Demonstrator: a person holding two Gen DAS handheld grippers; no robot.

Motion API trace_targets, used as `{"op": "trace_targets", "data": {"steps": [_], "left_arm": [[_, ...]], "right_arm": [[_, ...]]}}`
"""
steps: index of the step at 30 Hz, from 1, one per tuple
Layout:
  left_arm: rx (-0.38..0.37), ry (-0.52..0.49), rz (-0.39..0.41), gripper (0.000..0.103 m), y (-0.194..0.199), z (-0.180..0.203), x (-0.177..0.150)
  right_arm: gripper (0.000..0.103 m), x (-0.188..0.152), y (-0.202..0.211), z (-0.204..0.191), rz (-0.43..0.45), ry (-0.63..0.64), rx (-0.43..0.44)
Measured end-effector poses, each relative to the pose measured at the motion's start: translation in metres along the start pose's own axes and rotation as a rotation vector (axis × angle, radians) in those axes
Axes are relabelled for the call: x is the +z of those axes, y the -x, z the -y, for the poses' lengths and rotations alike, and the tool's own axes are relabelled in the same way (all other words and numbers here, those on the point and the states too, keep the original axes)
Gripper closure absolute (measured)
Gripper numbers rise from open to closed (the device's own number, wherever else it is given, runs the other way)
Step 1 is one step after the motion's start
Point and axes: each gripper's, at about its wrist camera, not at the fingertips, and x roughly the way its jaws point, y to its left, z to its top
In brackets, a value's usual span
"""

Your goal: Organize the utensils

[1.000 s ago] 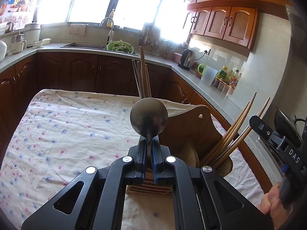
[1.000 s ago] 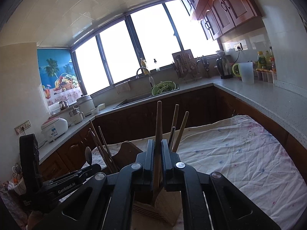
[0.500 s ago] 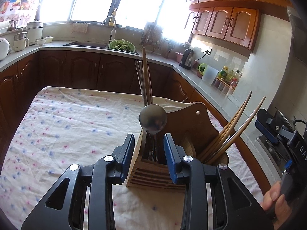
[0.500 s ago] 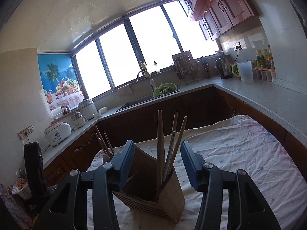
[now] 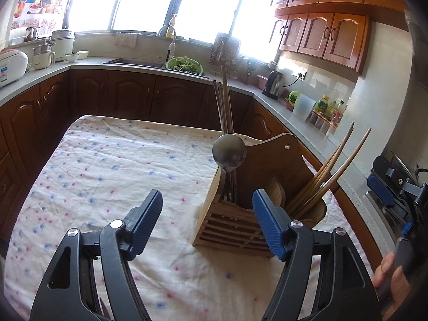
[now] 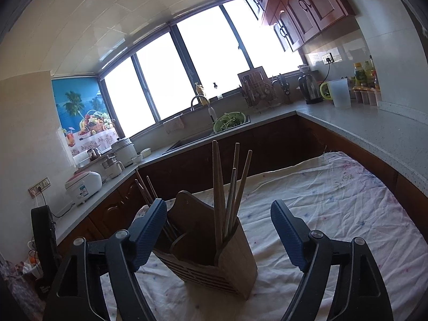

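1. Left wrist view, nearest: the left gripper [image 5: 207, 223] has its blue-padded jaws spread wide after just opening, with nothing pressed between them; only the near corner of the wooden utensil holder [image 5: 240, 230] lies in the gap.
2. The holder stands on the flowered tablecloth [image 5: 107, 176] toward the table's right edge. One compartment holds a metal spoon [image 5: 229, 153], bowl up, with dark chopsticks [image 5: 223, 107] behind it; the right compartment holds tan wooden chopsticks [image 5: 331, 171] leaning outward.
3. At this view's right edge sits the right gripper [image 5: 388, 190], with a hand [image 5: 390, 278] on its grip.
4. Right wrist view, nearest: the right gripper [image 6: 219, 238] is also spread wide after just opening, empty, its pads either side of the holder [image 6: 230, 267] without touching it.
5. Only this view shows the holder's other side, where the wooden chopsticks [image 6: 230, 187] stand nearly upright.
6. Farther off, a green colander of greens [image 6: 230, 120] sits at the sink, and a rice cooker [image 6: 83, 187] carries a label too small to read.
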Motion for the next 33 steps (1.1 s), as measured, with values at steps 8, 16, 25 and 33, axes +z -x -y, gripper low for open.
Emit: {"op": "trace_targets", "data": {"steps": [8,16,25,33], "left_arm": [[0.008,0.034,-0.007,0.016,0.025,-0.009,-0.014],[0.024,0.024,0.027,0.010,0.066,-0.005,-0.033],[0.059,-0.004,0.098,0.004,0.119,-0.001,-0.056],[0.122,-0.102,0.203,0.004,0.173,0.014,-0.068]], "right_arm": [[0.004,-0.008,0.018,-0.004,-0.008,-0.005,0.016],[0.003,-0.020,0.045,-0.009,-0.018,-0.009,0.028],[0.002,-0.045,0.075,-0.012,-0.050,-0.008,0.034],[0.002,-0.047,0.105,-0.026,-0.077,0.059,0.038]]}}
